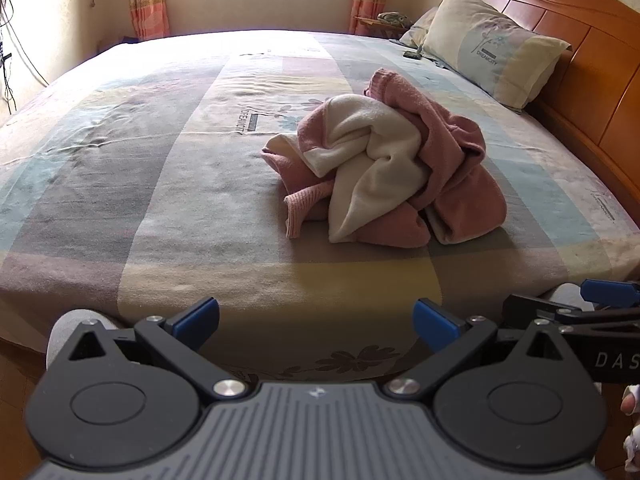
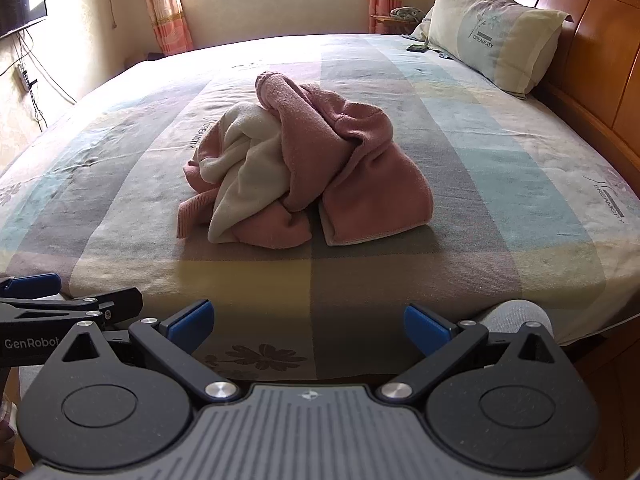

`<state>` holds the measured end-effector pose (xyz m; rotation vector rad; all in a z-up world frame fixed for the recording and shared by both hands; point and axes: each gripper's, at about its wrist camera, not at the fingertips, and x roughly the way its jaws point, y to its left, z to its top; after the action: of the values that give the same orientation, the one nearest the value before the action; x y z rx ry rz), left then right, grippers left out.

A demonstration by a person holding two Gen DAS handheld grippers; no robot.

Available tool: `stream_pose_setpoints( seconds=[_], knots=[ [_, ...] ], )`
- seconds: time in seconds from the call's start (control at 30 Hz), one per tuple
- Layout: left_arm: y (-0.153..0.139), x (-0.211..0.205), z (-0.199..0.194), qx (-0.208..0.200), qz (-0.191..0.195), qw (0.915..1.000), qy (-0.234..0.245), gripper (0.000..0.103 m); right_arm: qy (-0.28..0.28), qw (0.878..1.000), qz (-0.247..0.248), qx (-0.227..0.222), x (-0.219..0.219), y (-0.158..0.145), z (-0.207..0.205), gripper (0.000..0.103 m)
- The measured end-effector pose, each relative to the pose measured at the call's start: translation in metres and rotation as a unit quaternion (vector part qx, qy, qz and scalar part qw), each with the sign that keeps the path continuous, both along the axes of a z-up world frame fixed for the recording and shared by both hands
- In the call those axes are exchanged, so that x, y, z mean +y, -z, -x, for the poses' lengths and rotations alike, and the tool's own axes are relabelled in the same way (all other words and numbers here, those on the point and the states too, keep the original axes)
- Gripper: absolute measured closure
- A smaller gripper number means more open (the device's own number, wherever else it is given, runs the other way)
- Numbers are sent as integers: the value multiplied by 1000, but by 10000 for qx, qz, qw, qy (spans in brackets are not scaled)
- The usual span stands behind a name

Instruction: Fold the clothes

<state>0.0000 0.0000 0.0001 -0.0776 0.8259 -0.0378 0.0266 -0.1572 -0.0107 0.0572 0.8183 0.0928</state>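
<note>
Pink-and-cream garment [image 1: 384,168] crumpled in heap mid-bed, well beyond both claws. Left claw [image 1: 316,324] spread apart, holding nothing, at near bed edge. Right claw [image 2: 308,326] likewise apart, unloaded. "DREAMCITY" printed on bedsheet [image 1: 160,200] and pillow [image 1: 488,48] far right by headboard. "GenRobot" readable on left claw body in right view; "DAS" on right claw body in left view.

Patchwork bed [image 1: 160,184] — pillow [image 1: 492,48], wooden headboard [image 1: 592,60]

Cut off and unclear

The headboard [image 1: 592,60] runs past the right edge; the small dark object [image 2: 416,48] beside the pillow [image 2: 492,28] is too small to identify.
</note>
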Motion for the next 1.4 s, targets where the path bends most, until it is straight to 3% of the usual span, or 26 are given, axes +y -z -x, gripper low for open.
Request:
stream_pose_setpoints(
  seconds=[1.4],
  knots=[
    [-5, 3, 2, -137, -22, 9999, -4, 1, -118, 9998, 126, -132, 6, -10, 8, 0]
  ],
)
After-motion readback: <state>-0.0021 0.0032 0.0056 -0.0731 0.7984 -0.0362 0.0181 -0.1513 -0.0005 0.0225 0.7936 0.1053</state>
